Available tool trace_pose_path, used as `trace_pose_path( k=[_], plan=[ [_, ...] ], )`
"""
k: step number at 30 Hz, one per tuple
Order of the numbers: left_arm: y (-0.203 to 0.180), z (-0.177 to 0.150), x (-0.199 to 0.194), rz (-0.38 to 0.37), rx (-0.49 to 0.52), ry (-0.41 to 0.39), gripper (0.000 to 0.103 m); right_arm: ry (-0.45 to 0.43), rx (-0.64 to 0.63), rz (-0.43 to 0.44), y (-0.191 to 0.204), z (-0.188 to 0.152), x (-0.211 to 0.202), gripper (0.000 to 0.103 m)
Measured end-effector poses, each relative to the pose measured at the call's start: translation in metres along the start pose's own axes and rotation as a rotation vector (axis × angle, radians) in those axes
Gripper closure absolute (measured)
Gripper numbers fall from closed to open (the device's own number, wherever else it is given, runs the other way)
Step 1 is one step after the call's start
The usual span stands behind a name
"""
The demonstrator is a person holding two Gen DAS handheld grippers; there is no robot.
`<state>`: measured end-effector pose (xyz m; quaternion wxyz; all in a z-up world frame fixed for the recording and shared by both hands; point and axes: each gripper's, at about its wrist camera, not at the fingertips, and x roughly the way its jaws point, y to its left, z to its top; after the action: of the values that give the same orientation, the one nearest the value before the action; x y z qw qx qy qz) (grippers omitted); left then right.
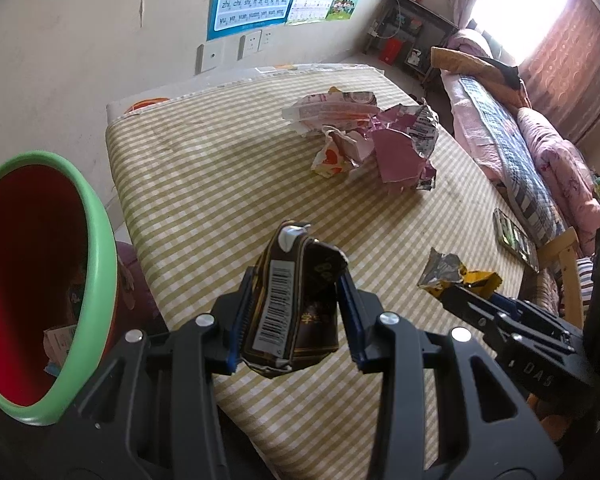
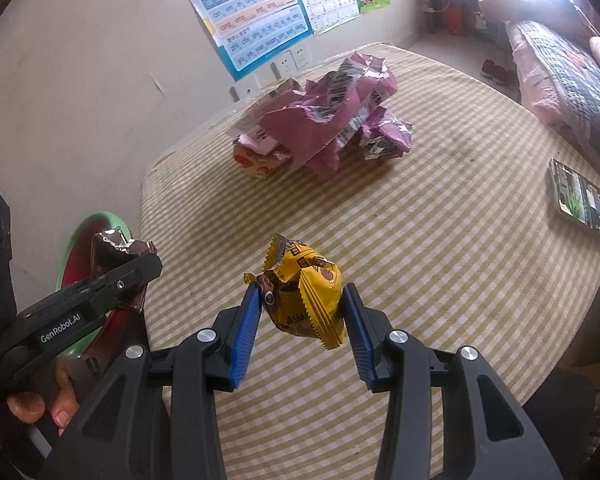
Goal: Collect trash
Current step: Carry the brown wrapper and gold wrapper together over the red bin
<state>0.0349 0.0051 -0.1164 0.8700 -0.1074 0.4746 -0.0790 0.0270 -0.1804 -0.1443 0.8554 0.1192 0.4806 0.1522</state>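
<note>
1. The left gripper (image 1: 296,300) is partly closed, its blue pads clamped on a crushed brown carton (image 1: 292,300) held above the checked table (image 1: 220,184).
2. The right gripper (image 2: 300,312) is likewise clamped on a yellow wrapper (image 2: 304,300).
3. A red bin (image 1: 32,280) with a green rim stands at the table's left edge.
4. A pile of pink wrappers (image 2: 324,120) lies farther back on the table.

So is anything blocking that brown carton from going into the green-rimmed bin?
Nothing visible does. The left tongs hold the brown carton above the table, and the bin sits open just beside it.
</note>
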Motion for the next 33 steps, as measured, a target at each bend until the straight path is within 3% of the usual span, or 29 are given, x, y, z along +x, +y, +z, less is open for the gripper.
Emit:
trace_pose_path(
  k=[33],
  plan=[
    [0.029,-0.001,-0.015,-0.011,-0.089,-0.032,0.065,0.020,-0.049,0.033,0.030,-0.006,0.001,0.062]
  ],
)
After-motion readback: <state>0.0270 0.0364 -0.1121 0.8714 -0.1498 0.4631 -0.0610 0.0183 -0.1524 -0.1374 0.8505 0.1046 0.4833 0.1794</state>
